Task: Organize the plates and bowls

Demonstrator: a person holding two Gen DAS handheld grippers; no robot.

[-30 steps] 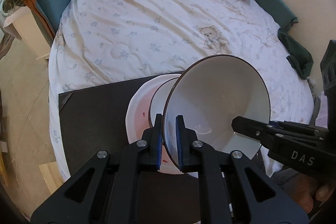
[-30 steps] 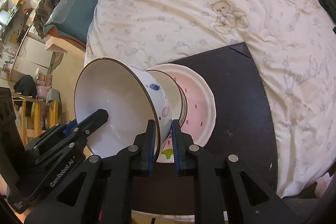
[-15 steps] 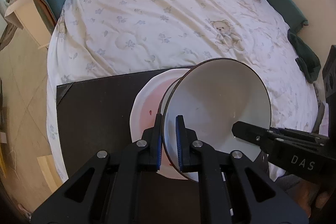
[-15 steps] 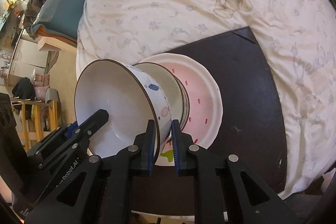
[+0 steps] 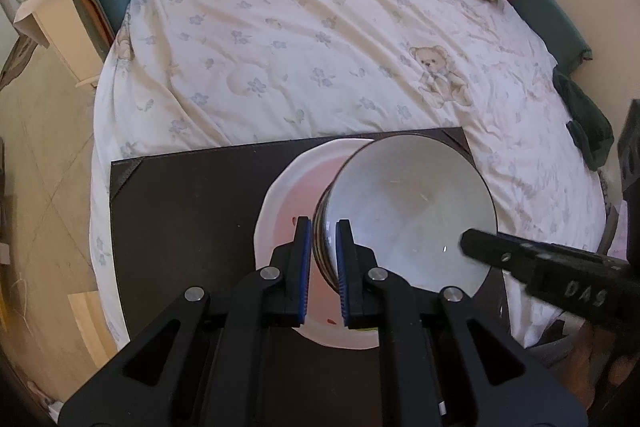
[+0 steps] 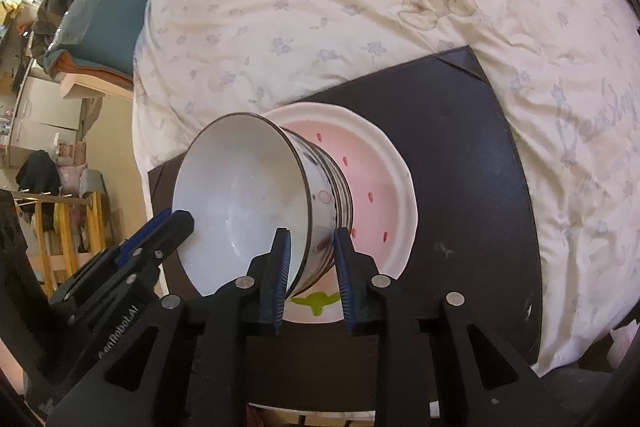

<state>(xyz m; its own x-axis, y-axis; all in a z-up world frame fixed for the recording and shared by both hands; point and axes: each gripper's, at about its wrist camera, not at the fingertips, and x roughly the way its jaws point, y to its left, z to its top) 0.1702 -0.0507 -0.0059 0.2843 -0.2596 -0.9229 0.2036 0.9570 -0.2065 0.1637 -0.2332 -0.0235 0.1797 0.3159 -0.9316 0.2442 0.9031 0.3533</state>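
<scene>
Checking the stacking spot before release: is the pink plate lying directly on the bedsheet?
No. The pink plate lies on a dark mat that is spread over the bedsheet.

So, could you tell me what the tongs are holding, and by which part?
The left tongs pinch the white bowl by its rim; the right tongs are opening around the opposite rim.

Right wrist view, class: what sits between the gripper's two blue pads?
In the right wrist view, the white bowl's rim and wall stand between the right gripper's opening jaws, nested on other bowls over the pink plate.
</scene>
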